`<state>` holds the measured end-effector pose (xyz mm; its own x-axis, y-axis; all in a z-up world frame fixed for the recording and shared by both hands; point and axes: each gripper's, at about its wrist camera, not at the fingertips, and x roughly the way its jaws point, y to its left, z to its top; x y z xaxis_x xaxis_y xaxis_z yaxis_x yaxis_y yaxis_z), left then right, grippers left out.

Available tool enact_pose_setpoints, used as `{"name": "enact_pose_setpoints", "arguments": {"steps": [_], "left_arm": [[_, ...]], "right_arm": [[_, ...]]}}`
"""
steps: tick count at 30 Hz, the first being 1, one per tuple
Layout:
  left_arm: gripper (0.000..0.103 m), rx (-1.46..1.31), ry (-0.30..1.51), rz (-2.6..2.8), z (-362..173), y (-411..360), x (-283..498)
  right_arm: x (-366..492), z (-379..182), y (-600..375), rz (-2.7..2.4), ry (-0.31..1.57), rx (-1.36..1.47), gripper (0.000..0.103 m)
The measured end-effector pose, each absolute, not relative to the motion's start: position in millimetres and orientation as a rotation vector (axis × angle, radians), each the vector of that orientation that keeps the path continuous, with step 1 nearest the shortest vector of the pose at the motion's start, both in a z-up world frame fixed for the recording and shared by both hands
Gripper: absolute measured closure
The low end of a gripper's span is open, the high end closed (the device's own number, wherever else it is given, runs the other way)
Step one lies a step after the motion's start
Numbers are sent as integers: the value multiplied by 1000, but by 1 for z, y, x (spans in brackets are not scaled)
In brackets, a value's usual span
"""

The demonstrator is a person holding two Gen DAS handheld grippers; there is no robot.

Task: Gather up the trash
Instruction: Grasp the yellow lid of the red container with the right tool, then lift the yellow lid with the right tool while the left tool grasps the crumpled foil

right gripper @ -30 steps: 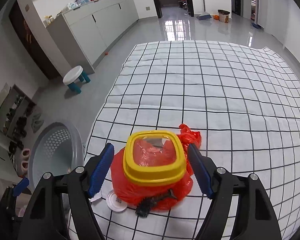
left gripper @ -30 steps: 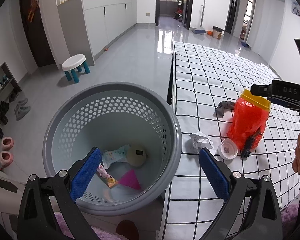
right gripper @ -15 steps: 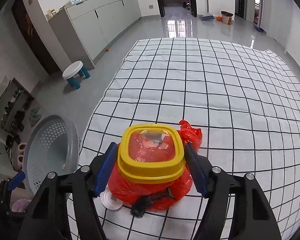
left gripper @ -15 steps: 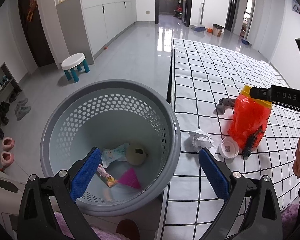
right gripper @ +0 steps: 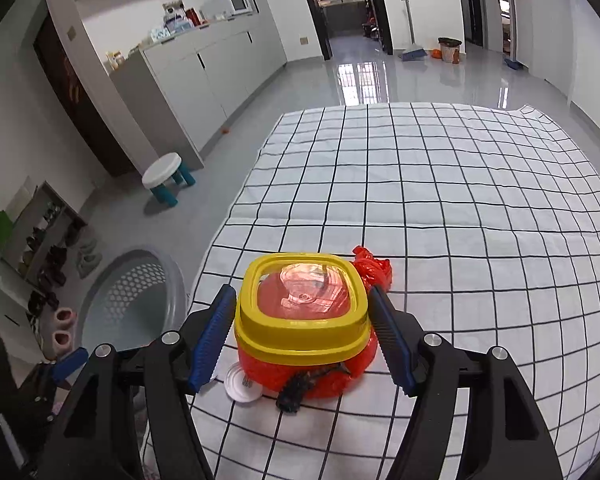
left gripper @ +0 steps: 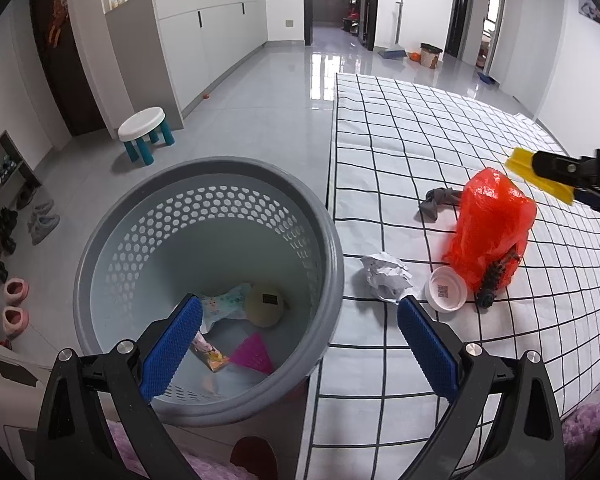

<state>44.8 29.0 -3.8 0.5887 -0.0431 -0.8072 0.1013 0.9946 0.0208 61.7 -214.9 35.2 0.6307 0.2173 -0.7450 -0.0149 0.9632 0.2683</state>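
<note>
Grey shiny floor fills the upper part of both views, and a white cloth with black grid lines (right gripper: 440,208) covers the lower right. On this cloth stands the yellow-lidded container (right gripper: 302,316), wrapped in a red plastic bag (left gripper: 490,228). In the right wrist view it is at the lower centre, between the blue pads of the right gripper (right gripper: 302,338). The pads lie against the two sides of the yellow lid, so the gripper seems closed on it, at a middle width. In the left wrist view the lid appears raised above the top of the bag, so I cannot tell if the whole container is lifted or only the lid.

The left gripper (left gripper: 298,344) is wide open and holds nothing. It hangs over the grey perforated basket (left gripper: 332,240) at the lower left, which already has some wrappers and a round object inside.

A crumpled paper (left gripper: 386,276), a small white cap (left gripper: 447,294), a dark cloth piece (left gripper: 438,202) and a black object (left gripper: 496,276) lie near the bag.

For a good step, I would keep the pressure firm and level on the lid and lift slowly. If the lid comes loose, better to grip lower on the body. The loose bag may drag the cap, so move left to the basket without hurry.
</note>
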Motion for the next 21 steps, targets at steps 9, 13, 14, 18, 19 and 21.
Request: {"name": "enact_pose_setpoints", "arguments": {"steps": [9, 13, 14, 18, 19, 21], "left_arm": [[7, 85, 955, -101, -12, 10, 45], [7, 97, 960, -98, -18, -2, 49], [7, 101, 958, -96, -20, -5, 50], [7, 99, 943, -90, -24, -14, 56], [8, 97, 939, -89, -24, -15, 57], [15, 90, 932, -89, -25, -17, 59]], "right_arm": [[21, 40, -227, 125, 854, 264, 37], [4, 31, -231, 120, 871, 274, 37], [1, 29, -231, 121, 876, 278, 37], [-7, 19, -231, 133, 896, 286, 37], [-6, 17, -232, 136, 897, 289, 37], [-7, 17, -234, 142, 891, 297, 37]]}}
